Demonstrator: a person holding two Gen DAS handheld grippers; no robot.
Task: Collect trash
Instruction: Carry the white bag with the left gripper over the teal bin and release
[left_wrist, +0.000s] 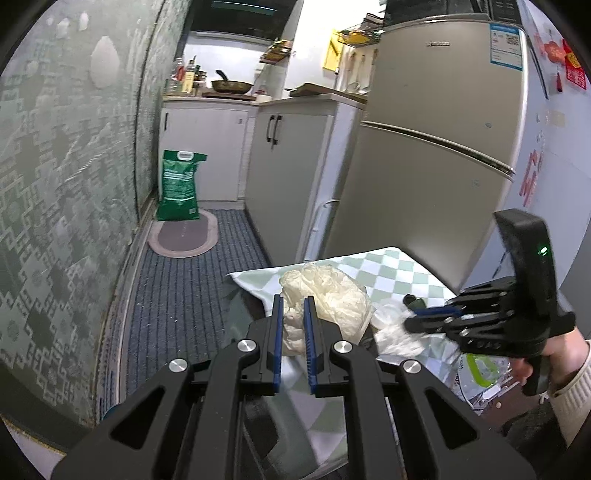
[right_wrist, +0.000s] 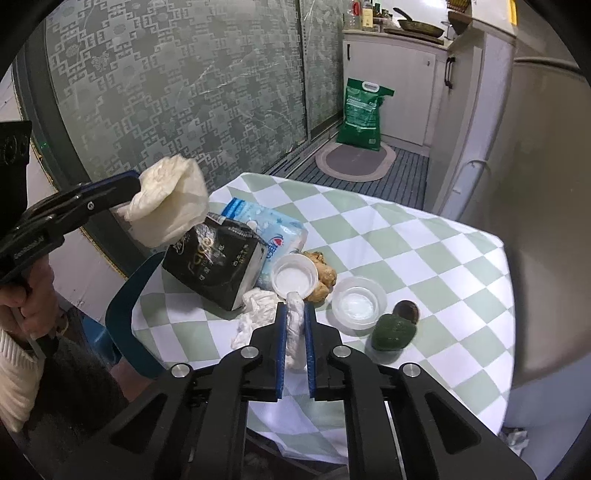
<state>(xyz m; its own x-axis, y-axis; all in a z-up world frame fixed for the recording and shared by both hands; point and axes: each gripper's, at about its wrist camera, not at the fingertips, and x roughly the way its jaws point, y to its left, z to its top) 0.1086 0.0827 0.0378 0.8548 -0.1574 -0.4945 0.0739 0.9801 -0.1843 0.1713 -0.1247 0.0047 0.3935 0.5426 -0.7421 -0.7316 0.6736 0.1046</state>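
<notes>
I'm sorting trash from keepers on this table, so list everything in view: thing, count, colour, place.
crumpled wrapper: 1, cream, held off the table at left
tissue wad: 1, white, near table edge
tissue pack: 1, black, table left
wipes pack: 1, blue-white, behind the black pack
plastic cups: 2, clear, table centre
ginger: 1, tan, beside the cups
avocado halves: 2, green and brown, right of the cups
tablecloth: 1, green-white check
rice bag: 1, green, floor
fridge: 1, beige
left hand-held gripper: shut on the wrapper
right hand-held gripper: shut on the tissue
</notes>
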